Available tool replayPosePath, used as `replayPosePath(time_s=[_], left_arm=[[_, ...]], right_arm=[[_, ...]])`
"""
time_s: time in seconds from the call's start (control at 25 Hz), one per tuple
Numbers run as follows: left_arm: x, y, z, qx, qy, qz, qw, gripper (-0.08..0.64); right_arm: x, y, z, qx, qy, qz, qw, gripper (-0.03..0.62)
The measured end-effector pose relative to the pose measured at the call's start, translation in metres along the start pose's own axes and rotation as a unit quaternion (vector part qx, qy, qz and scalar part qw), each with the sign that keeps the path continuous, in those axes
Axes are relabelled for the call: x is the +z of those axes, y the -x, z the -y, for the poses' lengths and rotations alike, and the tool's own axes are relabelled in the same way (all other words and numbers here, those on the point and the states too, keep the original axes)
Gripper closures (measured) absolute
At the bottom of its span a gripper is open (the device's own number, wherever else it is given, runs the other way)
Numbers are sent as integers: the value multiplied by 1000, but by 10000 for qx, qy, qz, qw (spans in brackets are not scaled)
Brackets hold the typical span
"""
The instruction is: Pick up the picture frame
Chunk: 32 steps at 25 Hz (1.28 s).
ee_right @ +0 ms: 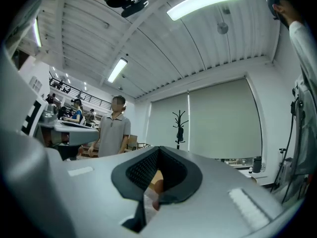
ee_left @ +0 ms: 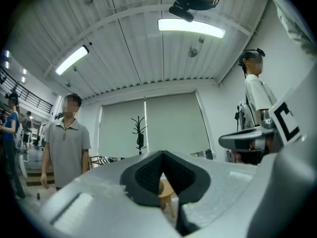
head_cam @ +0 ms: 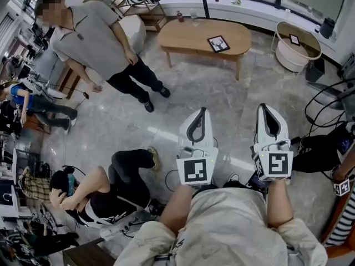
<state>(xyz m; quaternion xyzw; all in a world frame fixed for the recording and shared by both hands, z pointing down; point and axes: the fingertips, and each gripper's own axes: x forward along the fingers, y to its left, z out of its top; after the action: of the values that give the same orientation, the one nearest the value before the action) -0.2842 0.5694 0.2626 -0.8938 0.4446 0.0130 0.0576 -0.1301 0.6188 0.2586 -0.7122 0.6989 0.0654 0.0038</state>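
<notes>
A black picture frame (head_cam: 218, 43) lies flat on the oval wooden table (head_cam: 188, 34) far ahead across the floor. A second small frame (head_cam: 294, 39) stands in a round white basket at the far right. My left gripper (head_cam: 199, 117) and right gripper (head_cam: 269, 113) are held side by side close to my body, both shut with nothing between the jaws, well short of the table. In the left gripper view the shut jaws (ee_left: 162, 163) point level toward the room, with a wooden table leg (ee_left: 168, 201) showing behind them. In the right gripper view the jaws (ee_right: 157, 157) are shut too.
A standing person in a grey shirt (head_cam: 89, 37) is left of the table. Another person crouches on the floor (head_cam: 105, 190) at my left. Cables (head_cam: 327, 107) trail at the right. Bottles (head_cam: 179, 16) stand on the table's far edge. Marble floor lies between me and the table.
</notes>
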Motion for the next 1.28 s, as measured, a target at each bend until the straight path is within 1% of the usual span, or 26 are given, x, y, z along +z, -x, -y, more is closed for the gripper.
replayPosePath(time_s=[0.2,0.4,0.48,0.6,0.68,0.8,0.88,1.08,1.28], left_arm=[[1,-3,20,-40,-9,-19,10000,555],[2,-8,46,-67,-50,-19,10000,555],[0,-8,56,-77,-64,-42,9999,555],[-1,-10,71,-99,-187,-90,9997,555],[-5,-9,79,-84,-184,-138,9997,555],[-11,-8,81,-59,-108,-192,9997,555],[-13,-10,80,-57,-127,-202,9997,554],[-18,-27,84,-27,-43,-236,9997,555],[-24,-49,76,-10,-29,-148,9999,555]], right_arm=[[1,13,20,-134,-112,80,9998,591],[-2,27,44,-178,-155,74,9997,591],[-4,32,51,-180,-166,79,9997,591],[-8,39,62,-163,-219,67,9996,591],[-14,44,68,-150,-276,38,9995,591],[-20,46,69,-150,-308,12,9994,591],[-23,44,70,-147,-307,4,9994,591],[-29,32,84,-130,-297,-17,9995,591],[-36,10,90,-131,-270,-11,9995,591]])
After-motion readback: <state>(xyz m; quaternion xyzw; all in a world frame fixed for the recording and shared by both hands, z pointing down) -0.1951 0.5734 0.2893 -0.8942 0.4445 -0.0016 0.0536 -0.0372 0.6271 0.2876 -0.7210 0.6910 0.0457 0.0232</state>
